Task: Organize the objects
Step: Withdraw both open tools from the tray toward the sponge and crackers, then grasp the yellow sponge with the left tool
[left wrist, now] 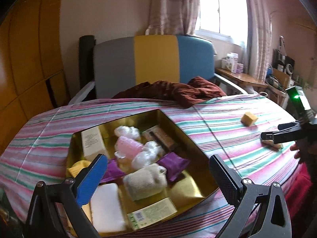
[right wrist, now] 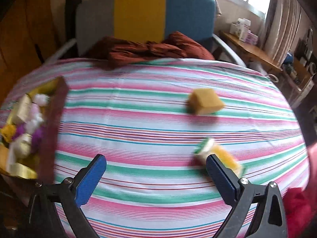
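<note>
Gold tray crowded with soaps, pouches

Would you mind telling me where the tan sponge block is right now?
The tan sponge block lies loose on the striped cloth, right of centre in the right wrist view, beyond the yellow packet and well right of the gold tray.

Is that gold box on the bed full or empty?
Nearly full. The gold box holds soaps, purple packets, white puffs and a pale roll, with little bare floor showing.
</note>
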`<state>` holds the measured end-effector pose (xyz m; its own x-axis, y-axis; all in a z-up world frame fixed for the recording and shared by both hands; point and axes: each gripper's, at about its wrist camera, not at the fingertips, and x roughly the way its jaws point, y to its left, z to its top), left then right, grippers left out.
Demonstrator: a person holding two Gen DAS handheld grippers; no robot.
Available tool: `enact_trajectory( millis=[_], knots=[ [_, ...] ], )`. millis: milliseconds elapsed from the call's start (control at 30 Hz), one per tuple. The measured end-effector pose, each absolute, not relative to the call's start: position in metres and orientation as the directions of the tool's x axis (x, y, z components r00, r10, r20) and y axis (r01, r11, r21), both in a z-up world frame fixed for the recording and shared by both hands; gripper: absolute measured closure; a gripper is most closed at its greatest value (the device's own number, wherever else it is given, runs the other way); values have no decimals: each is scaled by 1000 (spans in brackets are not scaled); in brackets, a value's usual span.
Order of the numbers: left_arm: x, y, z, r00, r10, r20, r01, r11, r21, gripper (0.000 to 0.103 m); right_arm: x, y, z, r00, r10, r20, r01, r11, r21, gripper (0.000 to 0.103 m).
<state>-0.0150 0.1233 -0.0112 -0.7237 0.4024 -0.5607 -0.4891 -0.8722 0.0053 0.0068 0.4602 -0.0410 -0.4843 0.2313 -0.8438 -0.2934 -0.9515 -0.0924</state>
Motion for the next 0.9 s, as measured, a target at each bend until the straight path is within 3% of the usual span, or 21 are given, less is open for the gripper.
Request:
enact_trajectory(
  millis=[367, 667, 900],
  knots=[
    [-11, 172, -4, -658, 489, -572, -603, -798, 12, 0, 5, 529, -70, -277, 324, -905, -173, -943, -285, 0],
    [-11, 206, 3, -615, 538, -577, -661, -751, 4, 0, -12, 552, -108, -147, 297, -944, -115, -953, -282, 0],
    [-14, 242, 1, -574, 554, -603, -703, -711, 17, 0, -11, 565, -113, -174, 218, -960, -132, -971, -197, 5]
  ],
)
